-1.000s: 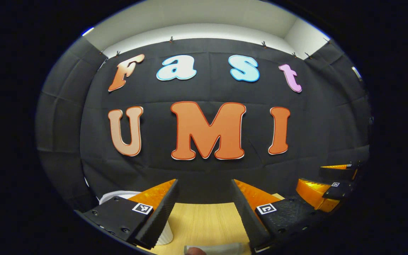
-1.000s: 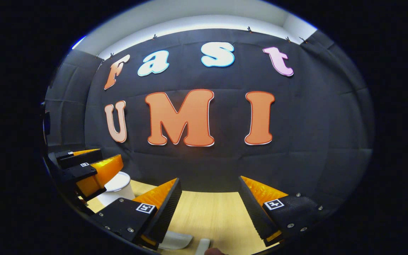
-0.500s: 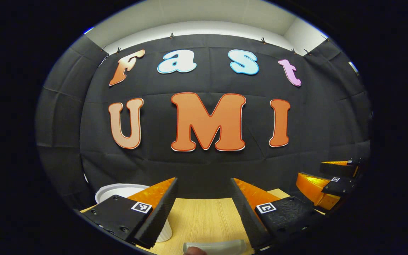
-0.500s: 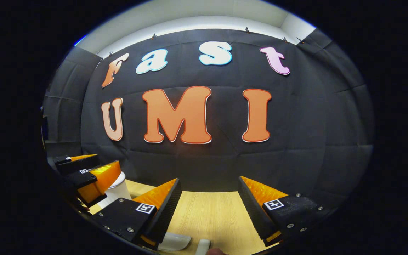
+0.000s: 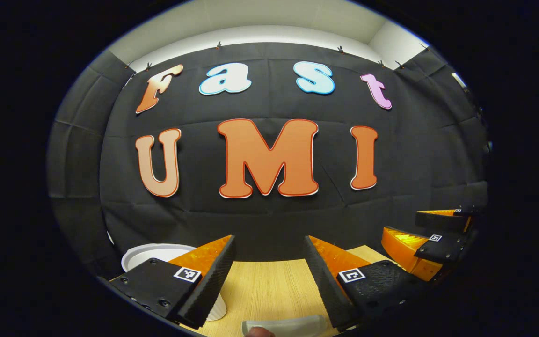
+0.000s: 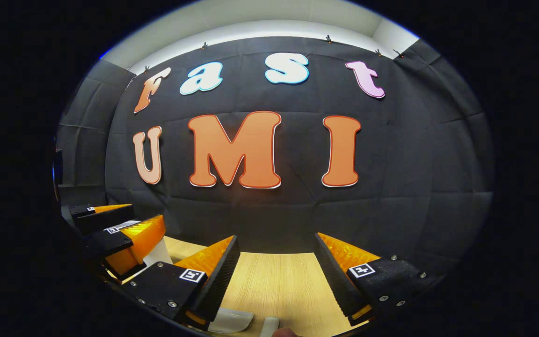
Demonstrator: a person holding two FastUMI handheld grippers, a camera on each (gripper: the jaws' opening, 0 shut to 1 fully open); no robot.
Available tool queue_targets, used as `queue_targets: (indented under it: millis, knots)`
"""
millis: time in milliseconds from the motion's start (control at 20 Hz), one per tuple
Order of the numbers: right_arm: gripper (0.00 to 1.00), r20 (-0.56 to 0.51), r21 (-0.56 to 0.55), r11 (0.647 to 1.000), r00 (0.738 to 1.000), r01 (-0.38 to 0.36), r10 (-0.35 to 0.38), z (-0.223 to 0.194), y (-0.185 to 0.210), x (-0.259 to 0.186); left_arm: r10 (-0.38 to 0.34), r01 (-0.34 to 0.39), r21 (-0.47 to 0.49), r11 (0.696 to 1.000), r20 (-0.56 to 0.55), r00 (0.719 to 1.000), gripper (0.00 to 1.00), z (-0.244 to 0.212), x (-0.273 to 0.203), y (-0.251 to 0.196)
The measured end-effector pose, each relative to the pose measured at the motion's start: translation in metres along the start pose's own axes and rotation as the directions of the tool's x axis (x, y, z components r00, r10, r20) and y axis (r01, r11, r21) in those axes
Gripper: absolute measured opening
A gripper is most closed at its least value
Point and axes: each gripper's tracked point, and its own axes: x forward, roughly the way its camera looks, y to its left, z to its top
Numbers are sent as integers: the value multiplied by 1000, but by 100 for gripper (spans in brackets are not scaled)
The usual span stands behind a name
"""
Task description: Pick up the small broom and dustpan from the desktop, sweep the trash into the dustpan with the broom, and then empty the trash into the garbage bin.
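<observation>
Both my tongs have tipped down slightly toward the desk (image 5: pixel 269 285), bringing more of the bin (image 5: pixel 157 252) into sight. My left gripper (image 5: pixel 269 276) and right gripper (image 6: pixel 276 276) gape wide, empty. A pale piece (dustpan, I think) (image 5: pixel 283 325) lies on the desk just below my left gripper, so pickup hasn't begun.

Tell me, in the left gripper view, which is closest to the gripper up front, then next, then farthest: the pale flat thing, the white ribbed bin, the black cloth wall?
1. The pale flat thing, low between the left gripper fingers.
2. The white ribbed bin, behind its left finger.
3. The black cloth wall, beyond the wooden desktop.
</observation>
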Motion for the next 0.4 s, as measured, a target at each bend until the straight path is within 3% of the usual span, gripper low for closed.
queue_targets:
  millis: [400]
  knots:
    - [95,-2,-4,1000,1000,0,0,0,4,3,2,-3,9,1000,6,1000,91,0,1,3]
